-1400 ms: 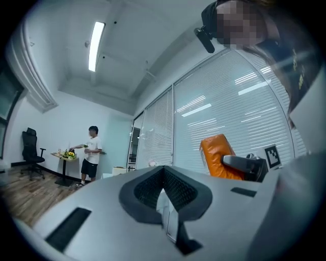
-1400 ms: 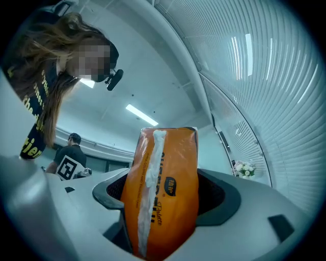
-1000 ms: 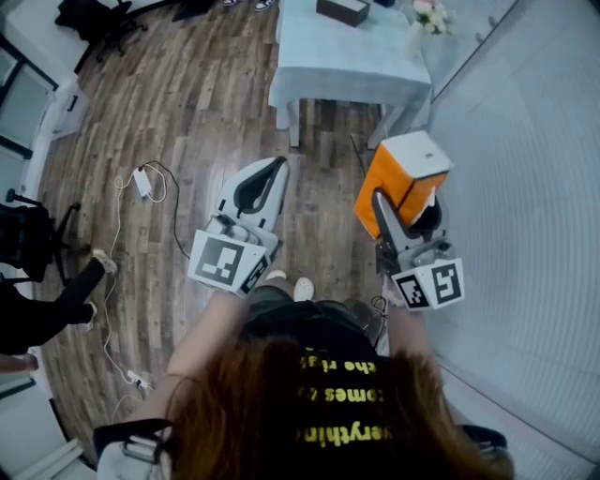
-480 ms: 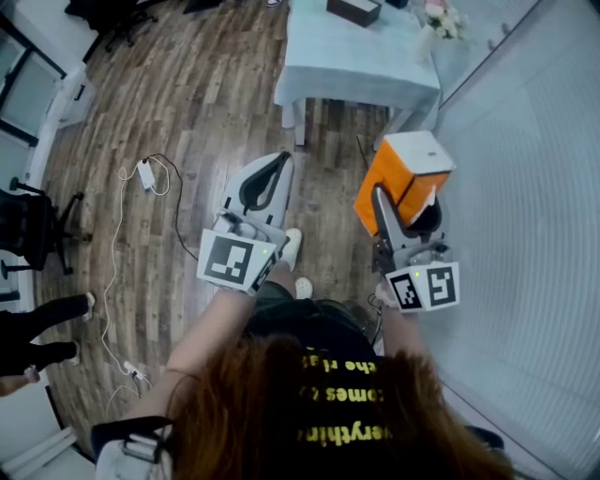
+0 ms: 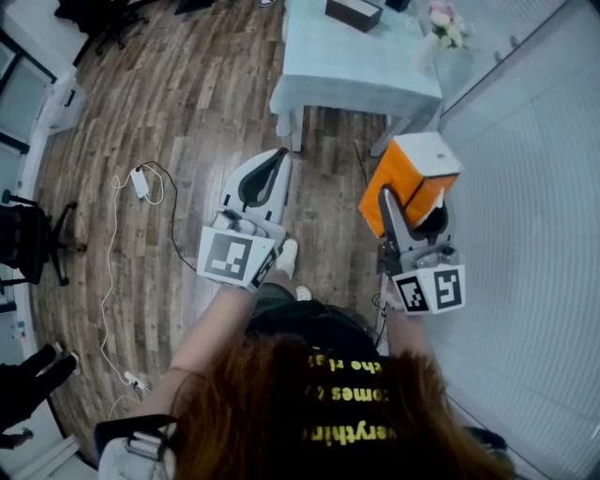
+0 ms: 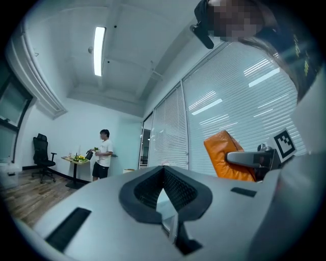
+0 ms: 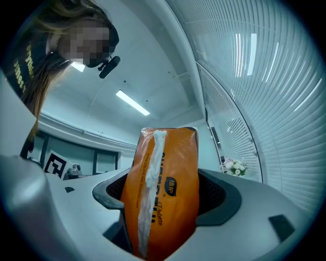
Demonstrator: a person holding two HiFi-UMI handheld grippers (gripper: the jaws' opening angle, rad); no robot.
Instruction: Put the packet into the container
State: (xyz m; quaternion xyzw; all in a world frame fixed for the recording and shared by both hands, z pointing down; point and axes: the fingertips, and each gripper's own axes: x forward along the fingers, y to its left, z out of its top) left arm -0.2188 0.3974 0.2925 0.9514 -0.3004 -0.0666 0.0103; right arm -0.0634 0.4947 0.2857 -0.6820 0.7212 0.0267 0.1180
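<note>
Right claw [image 5: 411,204] grips the orange packet [image 5: 412,173], whose long axis runs out beyond the jaws, toward the desk [image 5: 356,70] ahead. Left claw [image 5: 270,161] is clenched, empty. No container clearly visible.

A wood-plank floor [image 5: 187,103] fills most of the head view. At its far end stands a desk [image 5: 356,70] under a pale cloth, bearing a dark box [image 5: 353,12] and flowers [image 5: 446,23]. White blinds [image 5: 525,216] line the right side. A white cable [image 5: 111,253] with an adapter [image 5: 141,182] trails near a black chair [image 5: 33,239]. The left gripper view shows a lit ceiling strip [image 6: 98,50] and a person [image 6: 103,154] beside a small table [image 6: 74,161].
</note>
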